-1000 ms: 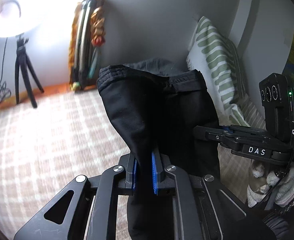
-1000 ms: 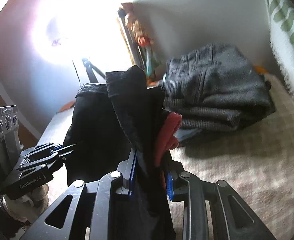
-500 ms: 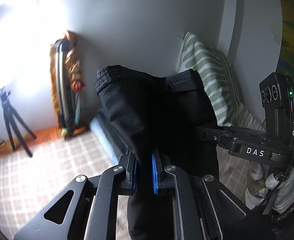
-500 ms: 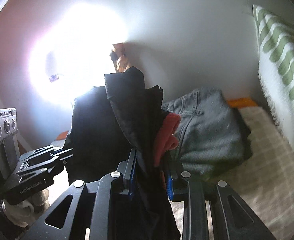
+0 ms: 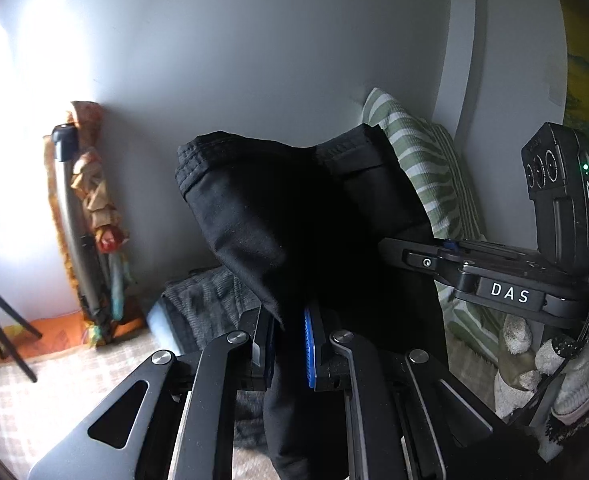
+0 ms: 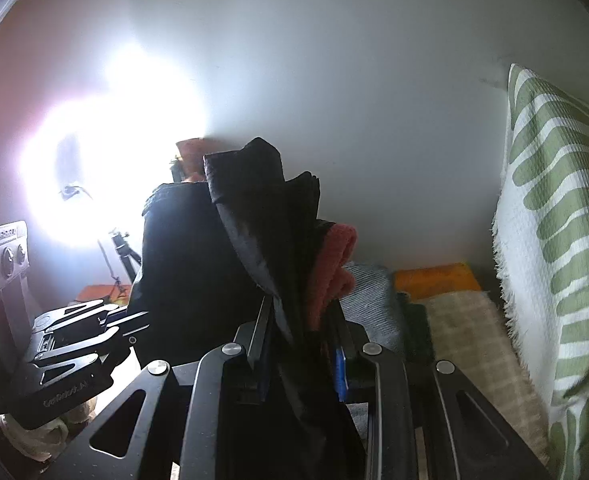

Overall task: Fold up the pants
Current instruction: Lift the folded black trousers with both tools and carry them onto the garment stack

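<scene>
A: The bed (image 5: 54, 380) has a checked cover and a grey wall (image 5: 254, 60) behind.

B: Where are the pants (image 5: 294, 216)?

A: Up in the air. The left gripper (image 5: 288, 344) pinches one bit, and the right gripper (image 6: 300, 344) at three o'clock pinches another.

B: What step?

A: Lifting, I think. Next, lay them flat on the bed, edges together.

A plain grey wall (image 5: 254, 80) fills the view from ten to one o'clock. A bright lamp glare (image 6: 106, 152) burns at nine o'clock, a black tripod (image 5: 2, 320) beneath it. A green-striped pillow (image 6: 554, 220) leans at three o'clock. A checked bedcover (image 5: 54, 392) lies at seven o'clock, with folded grey clothes (image 5: 202, 300) near the centre.
</scene>
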{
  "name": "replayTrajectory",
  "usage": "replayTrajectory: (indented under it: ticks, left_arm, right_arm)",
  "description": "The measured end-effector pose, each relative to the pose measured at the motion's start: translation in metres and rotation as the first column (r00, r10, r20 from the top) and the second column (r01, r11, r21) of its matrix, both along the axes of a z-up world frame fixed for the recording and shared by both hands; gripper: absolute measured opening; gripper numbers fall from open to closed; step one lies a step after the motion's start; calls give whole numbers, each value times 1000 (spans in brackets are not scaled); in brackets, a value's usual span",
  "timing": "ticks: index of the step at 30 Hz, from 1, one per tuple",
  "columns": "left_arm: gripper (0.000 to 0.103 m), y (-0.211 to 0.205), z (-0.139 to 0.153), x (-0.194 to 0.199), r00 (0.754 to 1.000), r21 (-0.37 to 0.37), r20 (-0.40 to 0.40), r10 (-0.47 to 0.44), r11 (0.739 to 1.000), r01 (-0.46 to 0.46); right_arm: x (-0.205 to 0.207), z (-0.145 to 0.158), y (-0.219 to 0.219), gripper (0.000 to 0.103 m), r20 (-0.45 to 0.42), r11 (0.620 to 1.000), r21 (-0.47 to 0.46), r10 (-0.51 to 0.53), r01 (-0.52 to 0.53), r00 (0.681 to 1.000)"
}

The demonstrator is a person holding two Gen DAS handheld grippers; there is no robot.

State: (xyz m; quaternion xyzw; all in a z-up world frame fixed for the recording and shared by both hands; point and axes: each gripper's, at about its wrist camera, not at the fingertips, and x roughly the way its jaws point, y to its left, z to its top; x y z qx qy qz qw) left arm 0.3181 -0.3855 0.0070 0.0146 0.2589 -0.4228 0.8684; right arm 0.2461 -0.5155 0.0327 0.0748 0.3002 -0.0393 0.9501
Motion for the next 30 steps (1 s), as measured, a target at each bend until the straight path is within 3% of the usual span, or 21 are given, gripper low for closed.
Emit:
replayTrajectory:
  ticks: [21, 30]
  left_arm:
    - [10, -53, -44, 51, 999, 92, -21, 24, 996, -22]
    - [12, -59, -70, 75, 994, 152, -86, 66, 987, -52]
  right_arm:
    - [66, -56, -67, 24, -83, 999, 42, -21, 25, 996]
    - [87, -87, -88, 27, -154, 996, 81, -34, 47, 987]
